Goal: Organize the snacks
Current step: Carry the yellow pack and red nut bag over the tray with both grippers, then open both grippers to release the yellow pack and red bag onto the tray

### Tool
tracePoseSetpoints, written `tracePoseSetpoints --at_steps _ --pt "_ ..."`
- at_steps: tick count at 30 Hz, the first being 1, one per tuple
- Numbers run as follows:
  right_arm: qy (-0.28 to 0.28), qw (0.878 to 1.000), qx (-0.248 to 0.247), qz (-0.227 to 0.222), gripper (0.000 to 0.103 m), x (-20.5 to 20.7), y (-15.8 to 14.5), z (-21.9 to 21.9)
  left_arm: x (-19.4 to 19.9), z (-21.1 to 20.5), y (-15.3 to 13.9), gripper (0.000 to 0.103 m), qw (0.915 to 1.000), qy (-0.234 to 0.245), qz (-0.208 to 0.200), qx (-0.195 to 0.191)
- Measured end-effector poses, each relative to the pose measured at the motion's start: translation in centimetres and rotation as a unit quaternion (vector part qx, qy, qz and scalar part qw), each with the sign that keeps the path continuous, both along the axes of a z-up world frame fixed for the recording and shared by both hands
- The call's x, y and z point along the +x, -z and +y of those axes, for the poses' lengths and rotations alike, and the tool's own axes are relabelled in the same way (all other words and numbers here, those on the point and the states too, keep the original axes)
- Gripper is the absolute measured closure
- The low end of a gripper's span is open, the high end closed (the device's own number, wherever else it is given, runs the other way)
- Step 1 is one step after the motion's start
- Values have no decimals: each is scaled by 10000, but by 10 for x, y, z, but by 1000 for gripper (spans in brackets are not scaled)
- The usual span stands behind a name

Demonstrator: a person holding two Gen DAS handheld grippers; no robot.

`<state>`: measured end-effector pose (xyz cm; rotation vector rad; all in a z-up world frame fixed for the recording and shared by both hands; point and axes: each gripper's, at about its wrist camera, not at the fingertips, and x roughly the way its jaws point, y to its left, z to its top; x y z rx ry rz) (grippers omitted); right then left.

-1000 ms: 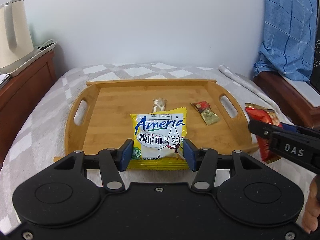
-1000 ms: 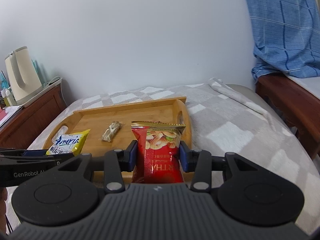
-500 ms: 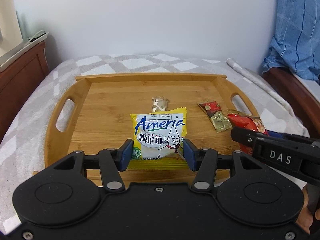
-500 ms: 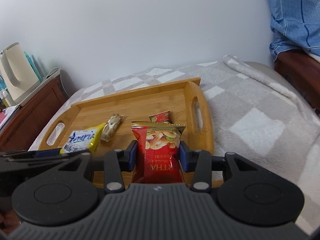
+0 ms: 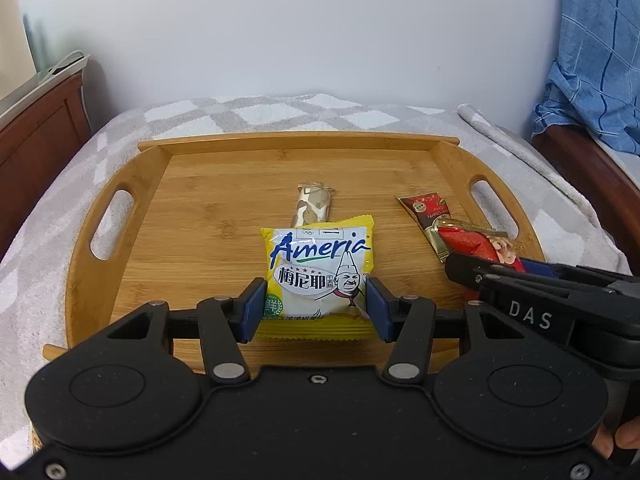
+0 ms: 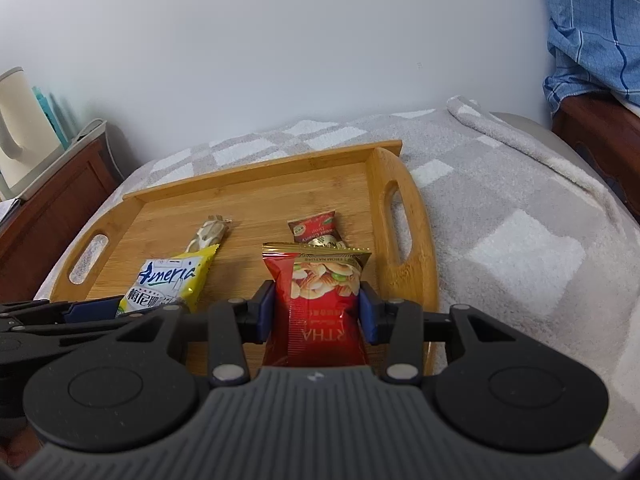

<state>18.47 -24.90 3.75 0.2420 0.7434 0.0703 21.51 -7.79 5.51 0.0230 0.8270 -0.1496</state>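
My left gripper (image 5: 316, 310) is shut on a yellow Ameria snack packet (image 5: 318, 268), held over the middle of the wooden tray (image 5: 224, 216). My right gripper (image 6: 317, 316) is shut on a red nut packet (image 6: 320, 300), held over the tray's right part (image 6: 256, 208). On the tray floor lie a beige wrapped bar (image 5: 313, 208) and a small red-and-gold sachet (image 5: 430, 216). The same beige bar (image 6: 210, 234) and sachet (image 6: 316, 230) show in the right wrist view, as does the yellow packet (image 6: 172, 280). In the left wrist view the red packet (image 5: 480, 246) shows beside the right gripper's finger.
The tray rests on a grey-and-white checked blanket (image 6: 500, 232). A wooden cabinet (image 5: 36, 140) with a cream kettle (image 6: 16, 128) stands at the left. Blue checked cloth (image 5: 600, 52) hangs over wooden furniture at the right. A white wall is behind.
Both grippers have moved forward and down toward the tray with their packets still held. The tray now looks larger and closer, and the red packet is over the tray instead of beside it.
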Motion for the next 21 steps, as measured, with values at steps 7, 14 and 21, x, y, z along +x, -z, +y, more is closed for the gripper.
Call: tracePoseSetpoints --at_steps 7,14,21 --pt "-21 10000 -33 6 56 3 2 2 2 0 4 52 10000 -31 26 29" --pt "-34 9999 -113 38 56 6 5 5 4 -1 8 52 9999 -78 56 41" --pt "-72 9994 -329 -18 56 6 6 10 4 -1 9 52 9999 -91 31 62"
